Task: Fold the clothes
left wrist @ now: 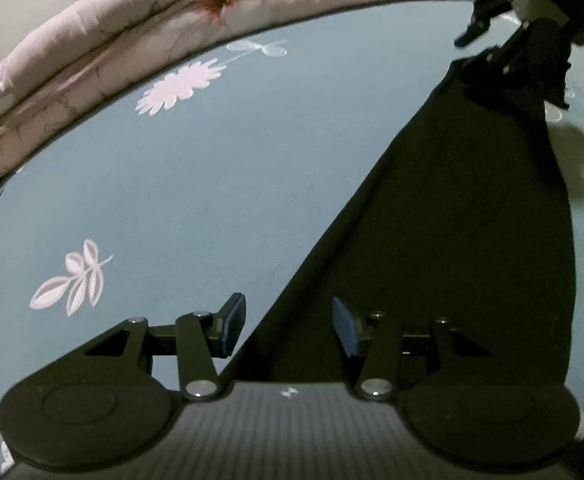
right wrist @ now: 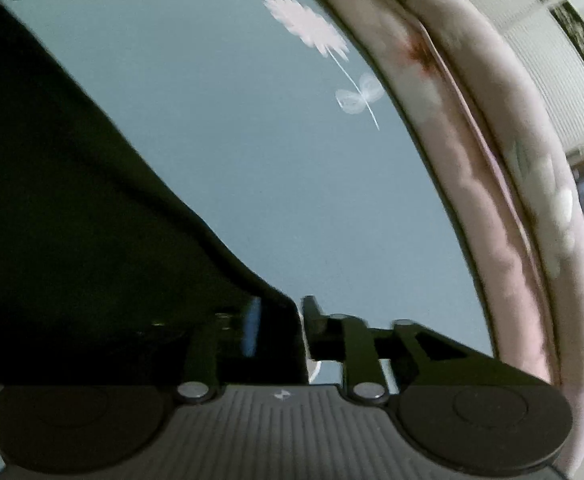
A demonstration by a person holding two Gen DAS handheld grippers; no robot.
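The dark garment (left wrist: 452,216) lies spread on the bed sheet (left wrist: 196,184), stretched between both tools. The left hand-held gripper (left wrist: 288,326) stands spread over its near edge, holding nothing. The right hand-held gripper (right wrist: 280,332) seems to pinch a corner of the cloth. The cloth looks thin, soft and light, so it will sag; corners and hems look best to hold.

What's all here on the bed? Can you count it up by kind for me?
Grippers: 2, left gripper, right gripper
Dark garment: 1
Blue floral sheet: 1
Pink quilt: 1
Total: 5
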